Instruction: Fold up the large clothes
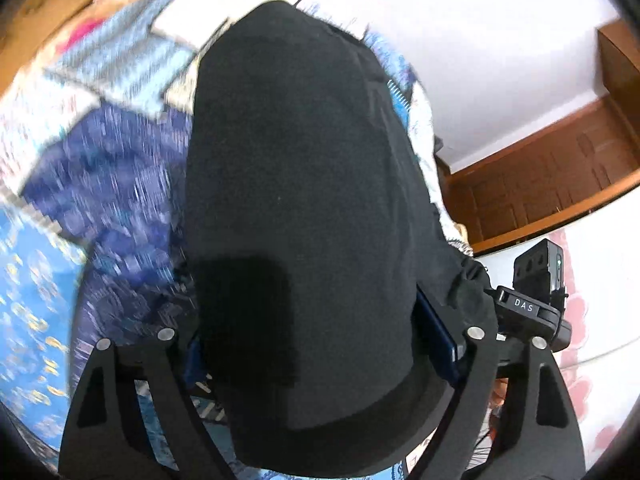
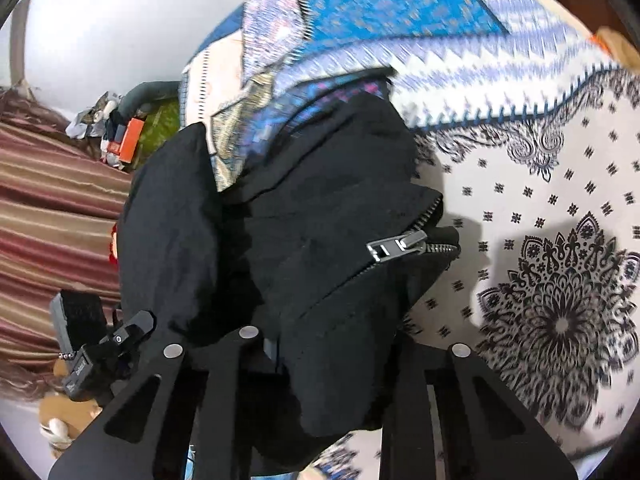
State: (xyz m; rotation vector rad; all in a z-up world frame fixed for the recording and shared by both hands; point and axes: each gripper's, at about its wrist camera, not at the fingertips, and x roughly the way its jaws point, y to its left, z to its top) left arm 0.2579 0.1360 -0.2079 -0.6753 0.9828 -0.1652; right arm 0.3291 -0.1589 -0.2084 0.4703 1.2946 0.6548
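Observation:
A black jacket (image 1: 304,152) fills the middle of the left wrist view, lying lengthwise over the patterned bedspread (image 1: 112,184). My left gripper (image 1: 316,348) stands wide, its blue pads (image 1: 438,330) on either side of the jacket's near end; the cloth bulges between them without being clearly pinched. In the right wrist view the same black jacket (image 2: 280,240) is bunched up, its silver zipper pull (image 2: 396,248) facing up. My right gripper (image 2: 324,364) is narrow and buried in the bunched cloth, holding a fold. Its fingertips are hidden by fabric.
A white spread with black mandala prints (image 2: 556,320) lies right of the jacket. A striped maroon cloth (image 2: 52,208) and a clutter of small items (image 2: 124,136) are at the left. A wooden cabinet (image 1: 552,184) and white wall sit beyond the bed.

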